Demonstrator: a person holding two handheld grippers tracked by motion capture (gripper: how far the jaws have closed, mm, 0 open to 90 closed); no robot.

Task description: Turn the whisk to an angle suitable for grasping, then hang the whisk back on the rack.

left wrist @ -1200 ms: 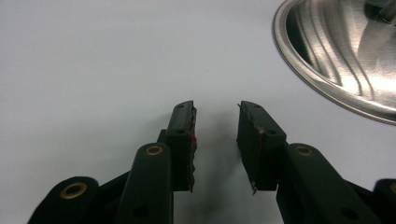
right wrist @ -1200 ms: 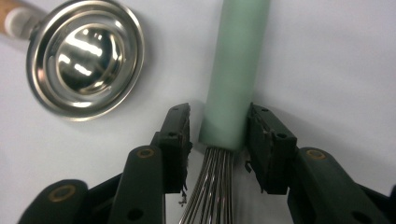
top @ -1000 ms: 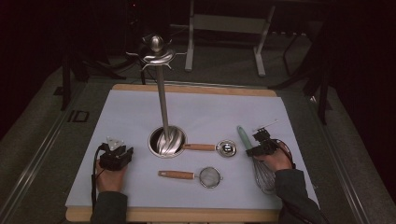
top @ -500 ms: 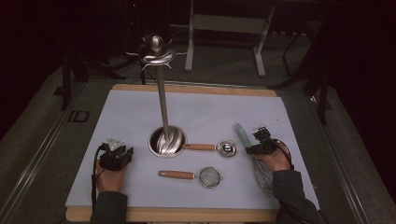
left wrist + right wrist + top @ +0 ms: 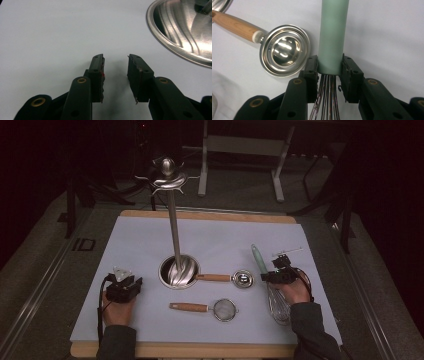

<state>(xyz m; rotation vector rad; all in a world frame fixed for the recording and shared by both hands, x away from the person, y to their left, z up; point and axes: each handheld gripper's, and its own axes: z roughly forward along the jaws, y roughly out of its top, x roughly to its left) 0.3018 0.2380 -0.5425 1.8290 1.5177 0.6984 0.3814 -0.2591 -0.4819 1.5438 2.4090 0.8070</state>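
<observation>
Since the earlier frames the right gripper [image 5: 276,275] has eased slightly toward the near edge along the whisk [image 5: 270,285], while the left gripper [image 5: 121,287] stays put. There are two grippers, each with two black jaws. In the right gripper view the right gripper's [image 5: 329,75] jaws are pinching the whisk [image 5: 333,32] at the lower end of its smooth, mint-green cylindrical handle, just where the thin metal wires fan out. In the left gripper view the left gripper's [image 5: 115,75] jaws stand spread with nothing between them, low over the bare pale sheet [image 5: 50,37]. The whisk lies near the right edge of the worktop [image 5: 140,240], handle pointing toward the far edge and wire balloon toward the near edge beside the right hand [image 5: 295,292]. Just left of it lies one round, polished steel measuring scoop [image 5: 243,279] with a wooden handle, its bowl close beside the whisk handle in the right gripper view [image 5: 284,50]. One small mesh strainer [image 5: 225,310], also wooden-handled, lies nearer the near edge at the middle. One shiny steel stand [image 5: 174,220] rises from a round, swirled base [image 5: 179,271] at the worktop's centre to a hooked crown with a knob; the base's ridged rim [image 5: 180,30] shows to the right of the left gripper. The left hand [image 5: 119,310] sits near the near-left corner.
</observation>
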